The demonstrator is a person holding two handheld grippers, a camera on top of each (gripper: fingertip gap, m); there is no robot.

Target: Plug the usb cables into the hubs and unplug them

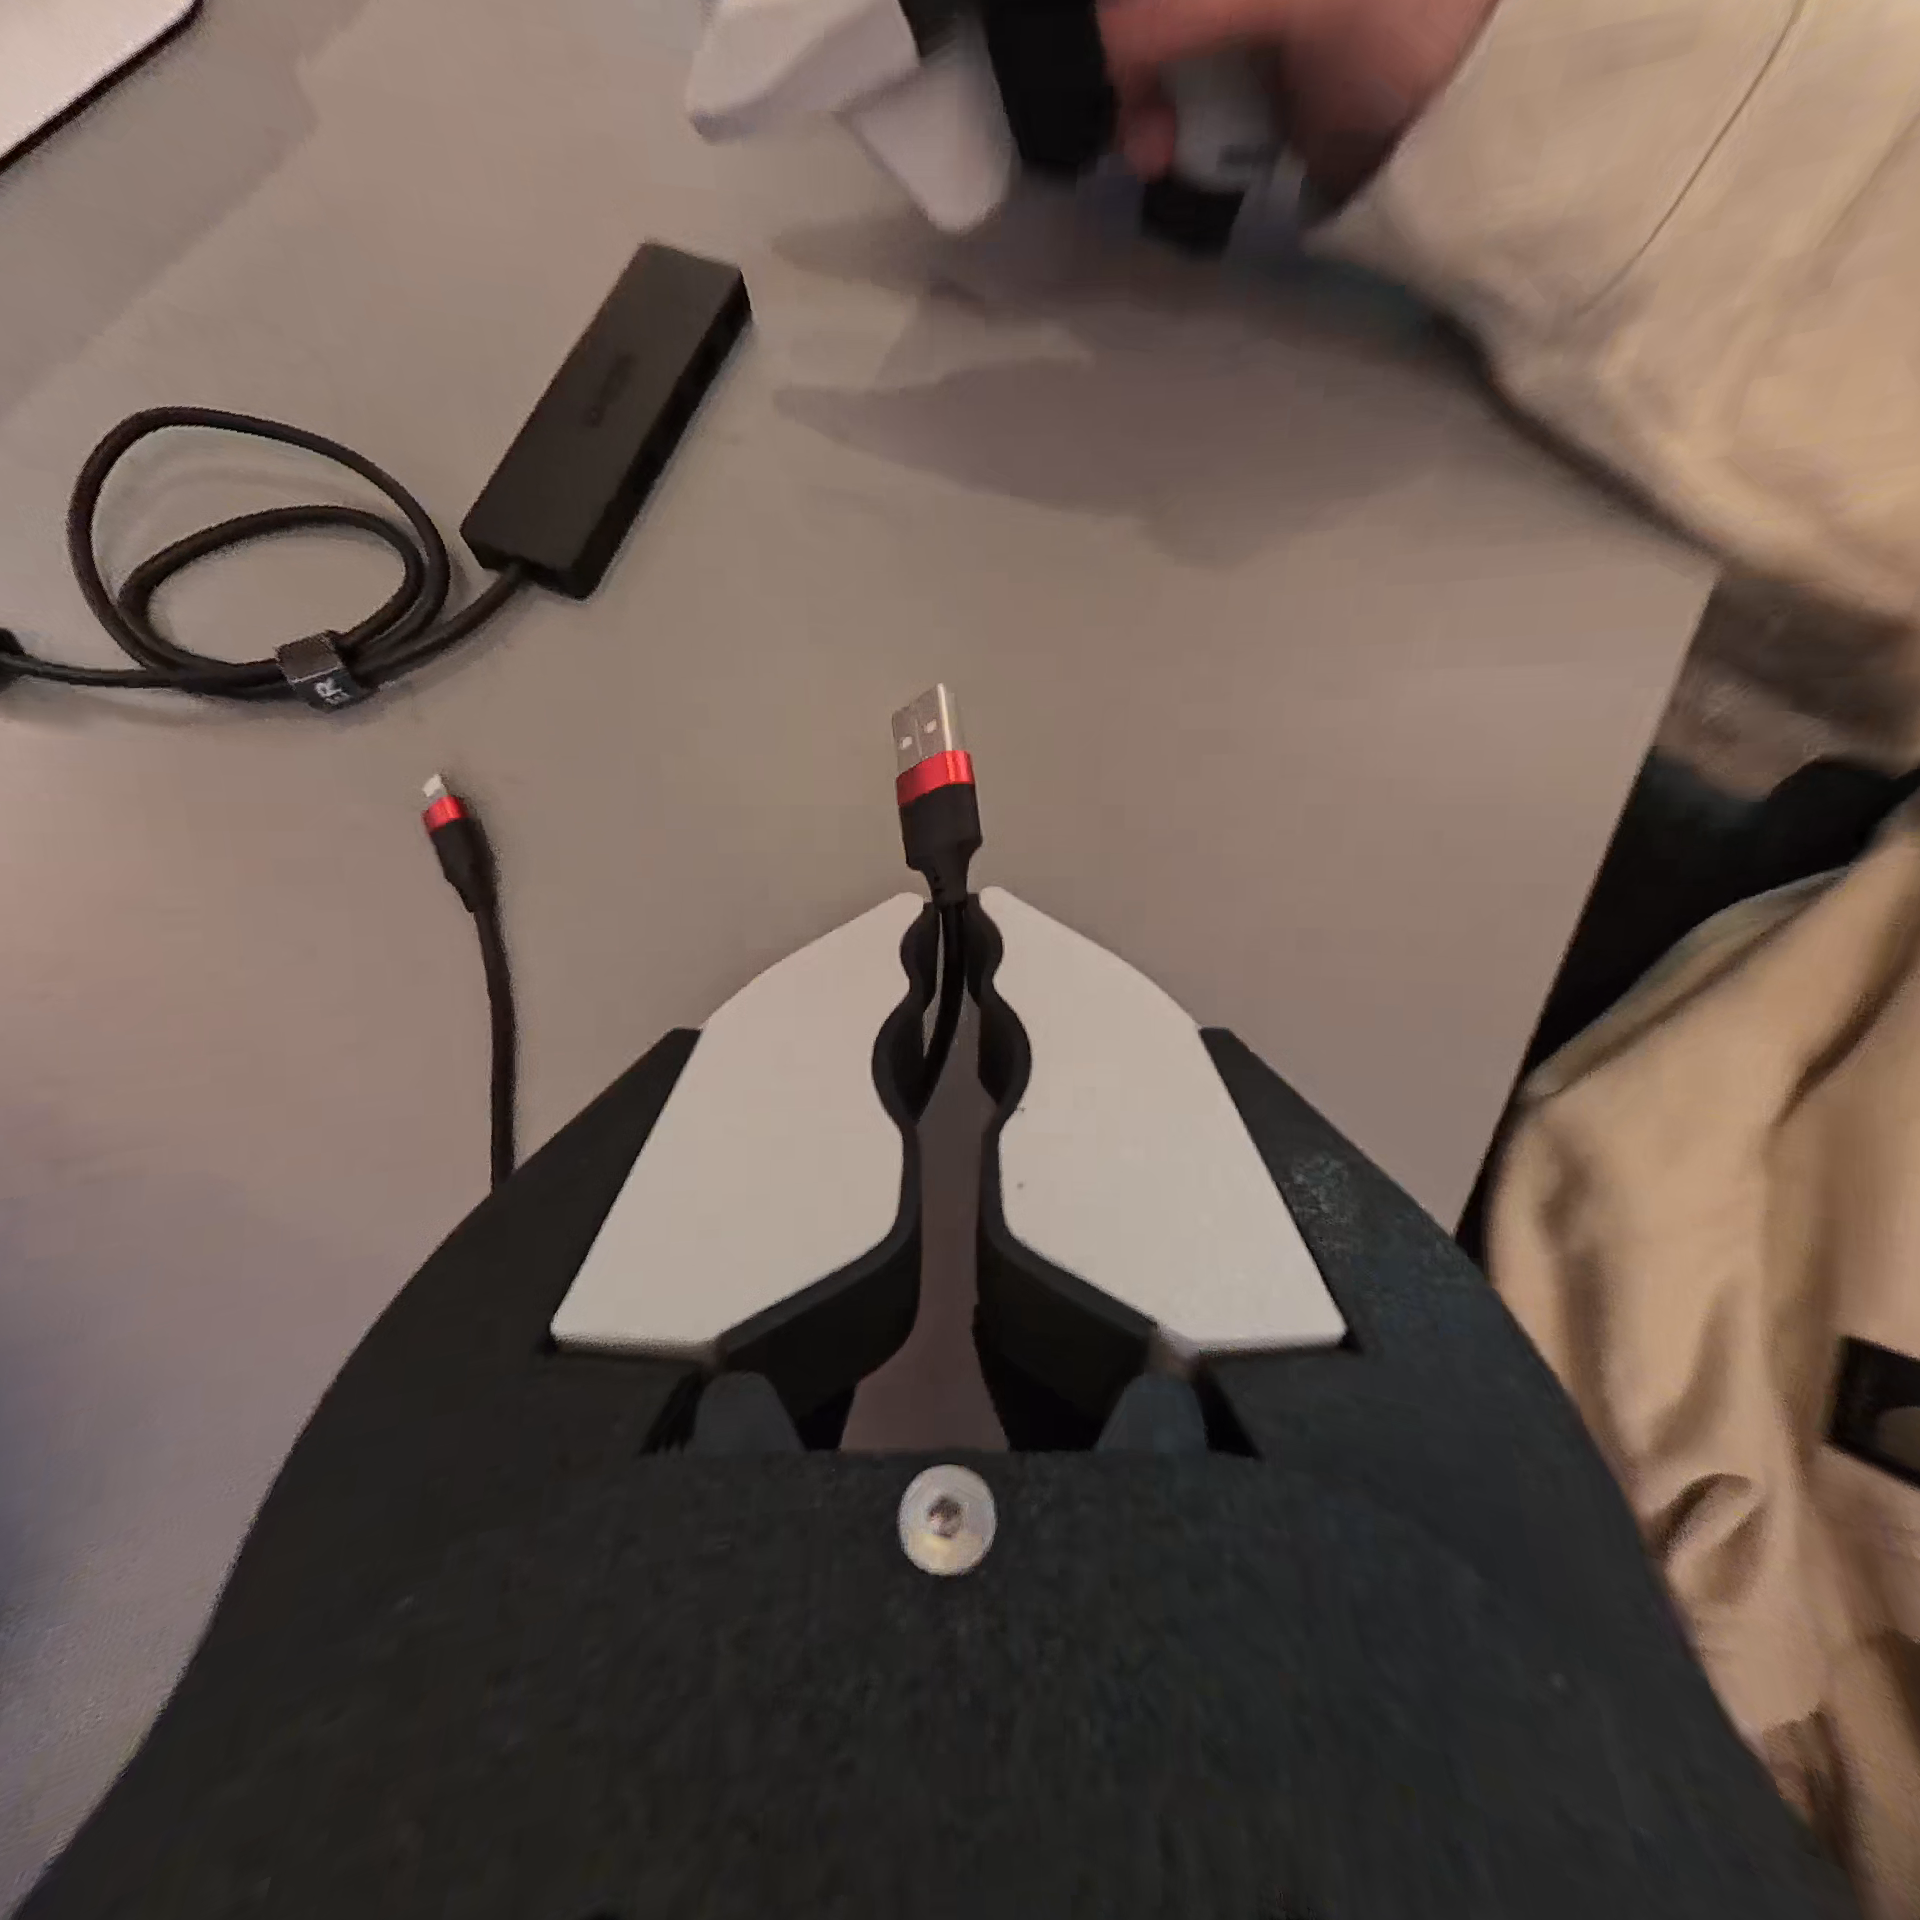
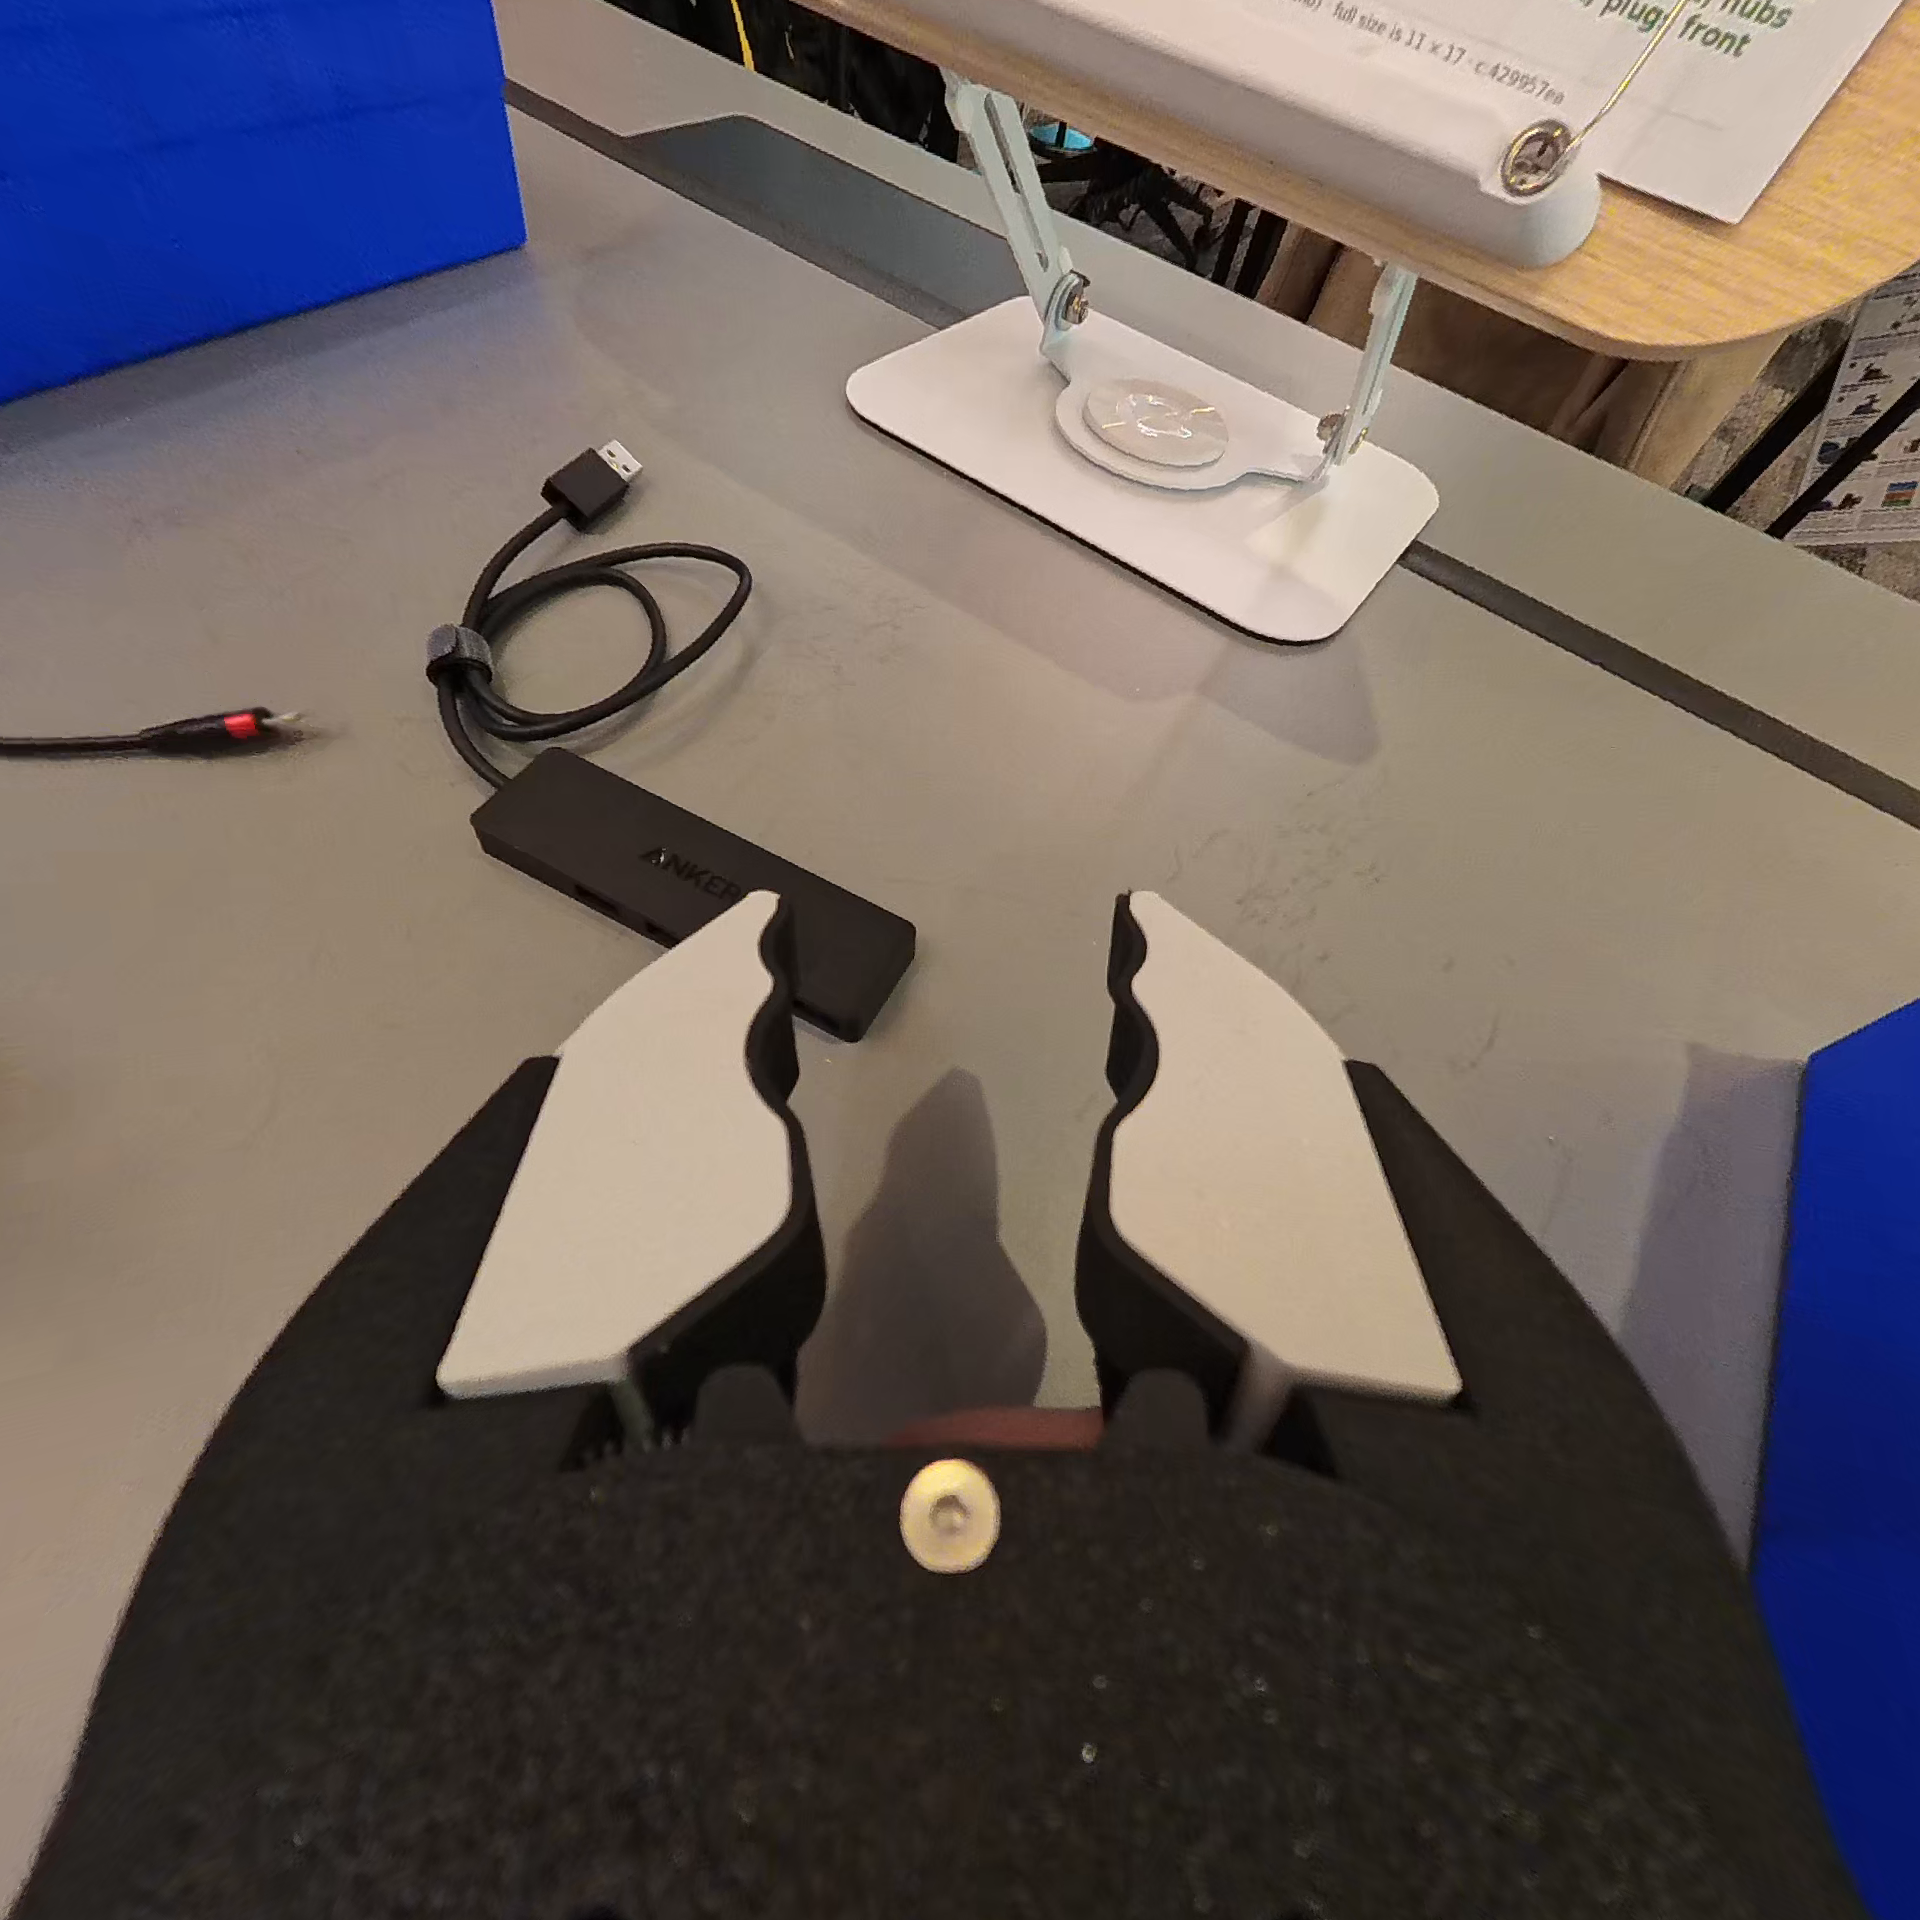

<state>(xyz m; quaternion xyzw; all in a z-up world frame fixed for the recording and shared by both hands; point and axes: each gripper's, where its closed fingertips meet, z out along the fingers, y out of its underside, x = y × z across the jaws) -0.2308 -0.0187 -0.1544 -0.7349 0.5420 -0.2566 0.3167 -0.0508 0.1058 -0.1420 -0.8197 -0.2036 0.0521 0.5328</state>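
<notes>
Between the closed fingers of the left gripper (image 1: 951,899), a red-collared USB plug (image 1: 932,764) stands clear of the table (image 1: 1143,665), its cable pinched just behind it. The right gripper (image 2: 945,914) hovers wide and empty, just right of the black hub (image 2: 691,888), far left of centre. Good practice: steady the hub, then align plug with port squarely. The hub bears a brand mark; the paper on the stand (image 2: 1143,468) bears print.

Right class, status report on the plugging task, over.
Left claw shut on USB cable. Right claw open, empty, over hub. Nothing plugged in yet.
</notes>
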